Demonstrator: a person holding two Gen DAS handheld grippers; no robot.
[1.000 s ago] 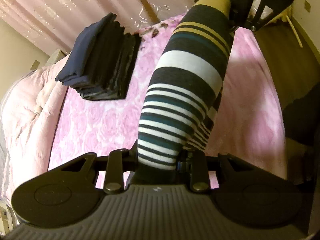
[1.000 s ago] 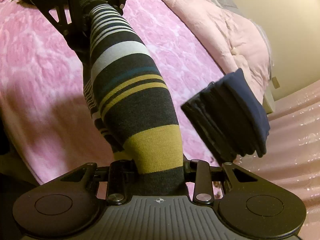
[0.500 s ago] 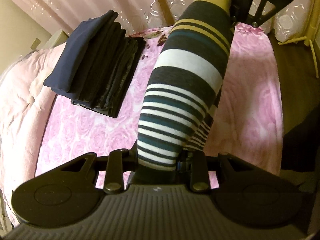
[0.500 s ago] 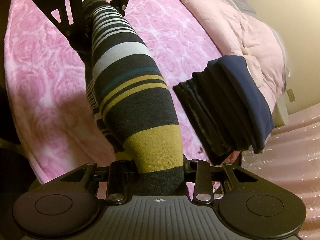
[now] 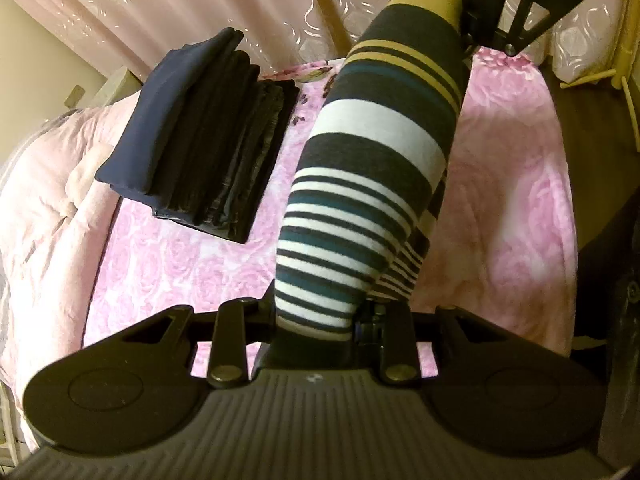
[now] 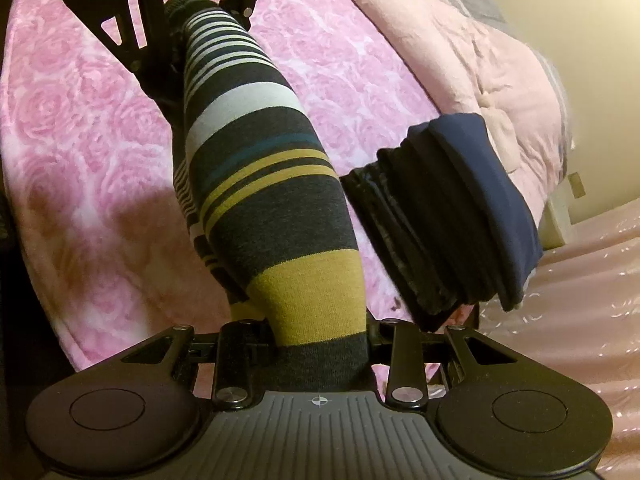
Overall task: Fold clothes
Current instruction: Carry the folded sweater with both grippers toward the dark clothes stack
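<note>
A garment with grey, white, teal and mustard stripes (image 5: pixel 368 184) hangs stretched between my two grippers above the pink rose blanket (image 5: pixel 504 200). My left gripper (image 5: pixel 316 328) is shut on its narrow-striped end. My right gripper (image 6: pixel 320 344) is shut on the end with the broad mustard band (image 6: pixel 308 292). Each wrist view shows the other gripper at the far end of the cloth: the right gripper (image 5: pixel 492 12) and the left gripper (image 6: pixel 188 4). Part of the striped garment (image 6: pixel 272 200) sags doubled beneath the stretched span.
A stack of folded dark and navy clothes (image 5: pixel 200 140) lies on the blanket beside the garment, also seen as the dark stack (image 6: pixel 448 220). A pale pink comforter (image 6: pixel 460 40) is bunched past it. Pink curtains (image 5: pixel 160 0) hang behind the bed. Dark floor (image 5: pixel 592 160) borders the blanket's other edge.
Both grippers carried the stretched garment sideways across the bed towards the folded stack, which now looks larger and nearer. Both grips are unchanged.
</note>
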